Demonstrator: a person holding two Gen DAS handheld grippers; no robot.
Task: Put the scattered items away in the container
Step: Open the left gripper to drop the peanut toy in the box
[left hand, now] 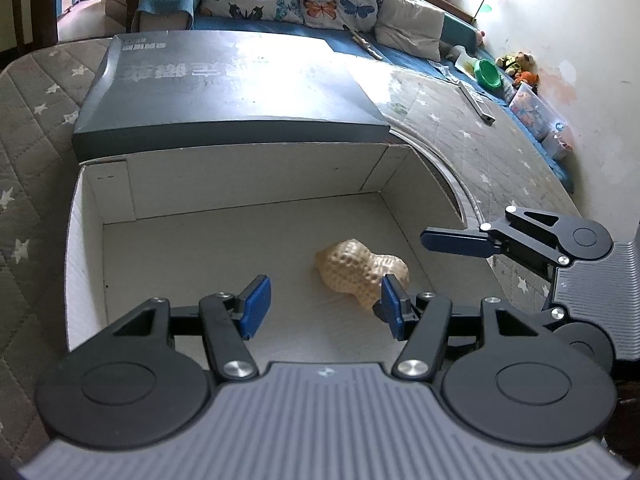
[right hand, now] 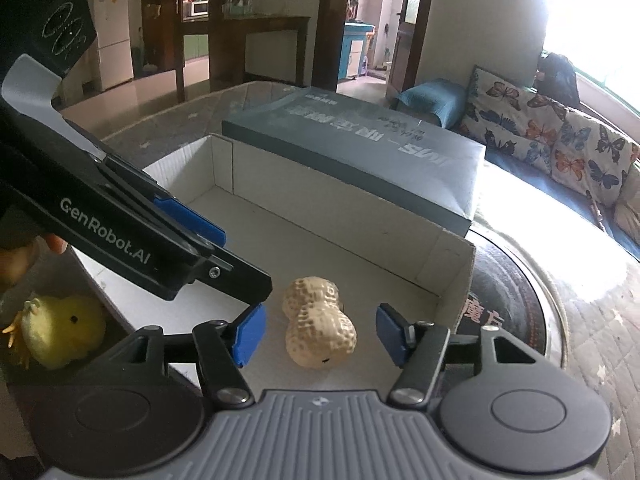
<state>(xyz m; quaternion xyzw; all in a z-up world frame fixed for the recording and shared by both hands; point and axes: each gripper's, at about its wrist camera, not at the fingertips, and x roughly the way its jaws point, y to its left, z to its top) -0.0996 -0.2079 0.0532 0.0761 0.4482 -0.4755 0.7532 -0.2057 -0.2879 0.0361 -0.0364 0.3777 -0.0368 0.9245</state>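
1. At the far left of the right wrist view, the yellow chick toy (right hand: 60, 330) sits outside the cardboard box (right hand: 452, 264), low beside its left wall. It looks like the piece left to tidy. I can't tell which way its body runs.
2. Next comes your left gripper (left hand: 324, 304). It hangs over the box floor with its blue pads spread and nothing between them. From the right wrist view it reaches in over the left wall, almost above the chick, so your left hand is the nearer one for that toy. You would have to draw it back out over the wall and down on the outer side.
3. In the middle, the peanut-shaped toy (right hand: 318, 326) lies flat on the box floor near the front right corner, so it is already in the container. Its long axis runs away from the right wrist camera, roughly along the fingers. From the left wrist view it lies to the right of your left gripper's gap, partly hidden behind the right-hand pad.
4. Your right gripper (right hand: 316, 334) straddles the peanut. Its pads are apart, with a clear gap on each side, so it is pinching nothing. It can lift straight out.
5. On the right, the box's right wall stands just beside the right gripper. The dark grey lid (left hand: 224, 92) lies behind the box, well clear of both hands.
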